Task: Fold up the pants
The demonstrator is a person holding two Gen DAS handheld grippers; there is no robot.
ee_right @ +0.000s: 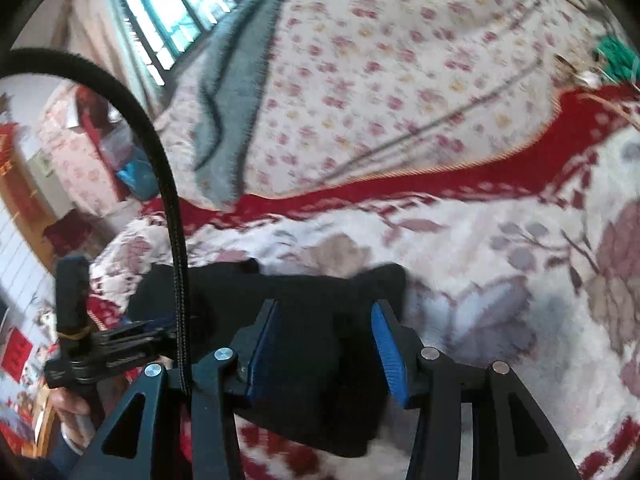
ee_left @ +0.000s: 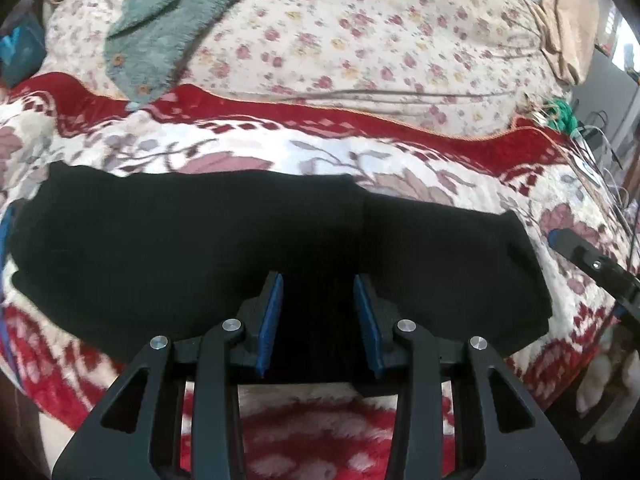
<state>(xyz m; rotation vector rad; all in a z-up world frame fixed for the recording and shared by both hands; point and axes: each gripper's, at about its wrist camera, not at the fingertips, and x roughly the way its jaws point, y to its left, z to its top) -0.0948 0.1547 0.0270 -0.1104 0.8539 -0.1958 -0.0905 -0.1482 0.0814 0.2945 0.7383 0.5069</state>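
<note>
Currently the black pants [ee_left: 240, 248] lie folded across the near part of a red-and-white flowered blanket [ee_left: 304, 152], with the left gripper [ee_left: 319, 312] spread wide above their near edge, pinching nothing. The right gripper [ee_right: 326, 344] is likewise spread, poised over the right end of the pants [ee_right: 312, 320] without gripping cloth. Farther back lie a small-flowered sheet [ee_left: 360, 40] and a grey-green towel [ee_left: 160, 28]; a black cable [ee_right: 176, 208] crosses the right view's left side.

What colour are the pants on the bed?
Plain black pants, clearest in the left wrist view.
</note>
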